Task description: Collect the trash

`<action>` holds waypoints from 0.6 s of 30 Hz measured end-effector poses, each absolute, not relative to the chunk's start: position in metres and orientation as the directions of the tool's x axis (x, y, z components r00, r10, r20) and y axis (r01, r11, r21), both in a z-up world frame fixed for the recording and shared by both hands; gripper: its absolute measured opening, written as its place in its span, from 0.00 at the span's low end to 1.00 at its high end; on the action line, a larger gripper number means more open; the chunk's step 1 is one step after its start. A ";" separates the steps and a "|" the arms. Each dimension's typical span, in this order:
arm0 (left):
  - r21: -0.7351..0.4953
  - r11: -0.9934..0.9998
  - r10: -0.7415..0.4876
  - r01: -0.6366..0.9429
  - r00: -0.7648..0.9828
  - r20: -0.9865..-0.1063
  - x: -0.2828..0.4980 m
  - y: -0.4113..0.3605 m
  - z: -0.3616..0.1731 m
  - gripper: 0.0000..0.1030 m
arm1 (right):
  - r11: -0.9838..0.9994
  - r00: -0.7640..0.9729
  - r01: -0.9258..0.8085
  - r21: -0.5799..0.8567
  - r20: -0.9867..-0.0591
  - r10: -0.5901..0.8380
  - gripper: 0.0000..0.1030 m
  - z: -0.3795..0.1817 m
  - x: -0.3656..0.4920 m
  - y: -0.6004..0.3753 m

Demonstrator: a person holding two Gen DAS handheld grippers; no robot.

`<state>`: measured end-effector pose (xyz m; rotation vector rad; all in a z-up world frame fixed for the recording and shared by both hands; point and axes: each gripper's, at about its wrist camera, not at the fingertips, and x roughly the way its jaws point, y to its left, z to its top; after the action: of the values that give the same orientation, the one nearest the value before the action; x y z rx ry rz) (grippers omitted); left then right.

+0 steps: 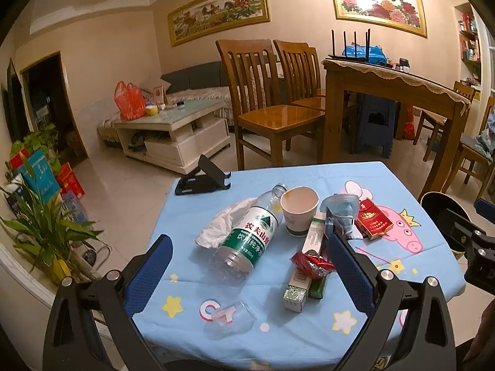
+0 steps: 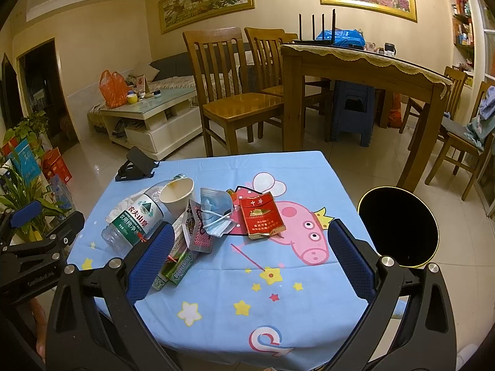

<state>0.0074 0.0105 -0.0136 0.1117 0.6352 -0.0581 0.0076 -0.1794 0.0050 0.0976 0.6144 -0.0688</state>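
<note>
Here, the left wrist view shows the left gripper spread wide and holding nothing, above a bottle, cup and tissue on the table. The right wrist view shows the right gripper equally wide and bare, a cigarette pack and mask ahead, the bin just beside the table.

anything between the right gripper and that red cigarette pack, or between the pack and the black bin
Nothing visible blocks either path. The right gripper is open, with bare blue tablecloth between it and the red cigarette pack. The face mask lies just left of the pack. The black bin stands off the table's right edge.
</note>
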 end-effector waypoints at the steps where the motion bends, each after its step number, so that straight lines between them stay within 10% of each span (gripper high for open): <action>1: 0.062 0.994 -0.033 0.090 0.787 -0.616 0.012 0.016 -0.017 0.94 | 0.994 0.814 0.087 0.065 -0.580 -0.033 0.95 0.004 0.007 -0.179; 13: 0.071 0.960 0.226 -0.271 0.599 -0.768 0.048 0.176 -0.105 0.94 | 0.920 0.635 -0.389 0.039 -0.713 0.299 0.95 -0.025 0.054 -0.103; 18: 0.086 0.952 0.251 -0.293 0.589 -0.768 0.039 0.209 -0.123 0.94 | 0.874 0.537 -0.484 0.039 -0.776 0.332 0.77 -0.037 0.094 -0.068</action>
<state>0.0387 0.2089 -0.1233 -0.0514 0.8859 0.3169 0.0939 -0.0679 -0.0374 -0.1889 0.8787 0.4885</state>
